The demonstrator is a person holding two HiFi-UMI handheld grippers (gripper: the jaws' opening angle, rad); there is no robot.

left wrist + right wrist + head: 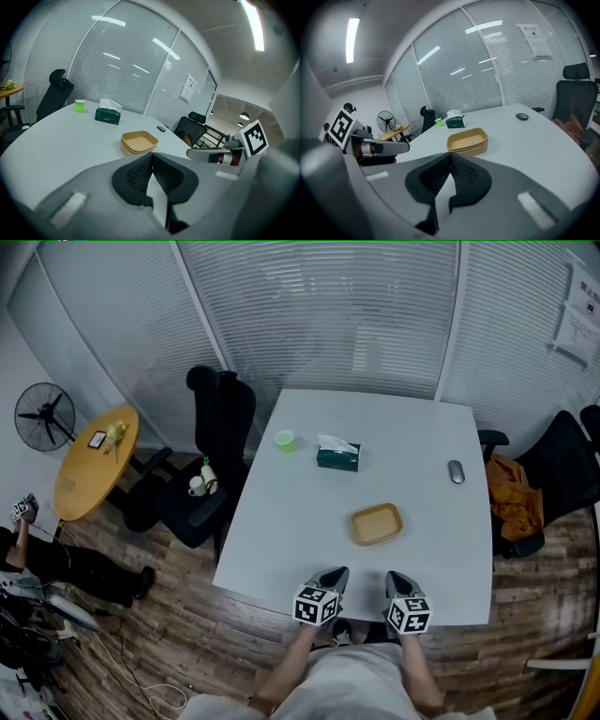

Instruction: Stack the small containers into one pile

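Closed left gripper (336,574), right gripper (397,577); containers (376,524) nested, empty

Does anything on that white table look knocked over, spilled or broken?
Nothing stands out. The tan containers sit nested in one neat pile, the green cup stands upright, and no spill shows on the table.

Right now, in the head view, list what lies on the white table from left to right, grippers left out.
green cup → tissue box → stacked tan containers → mouse
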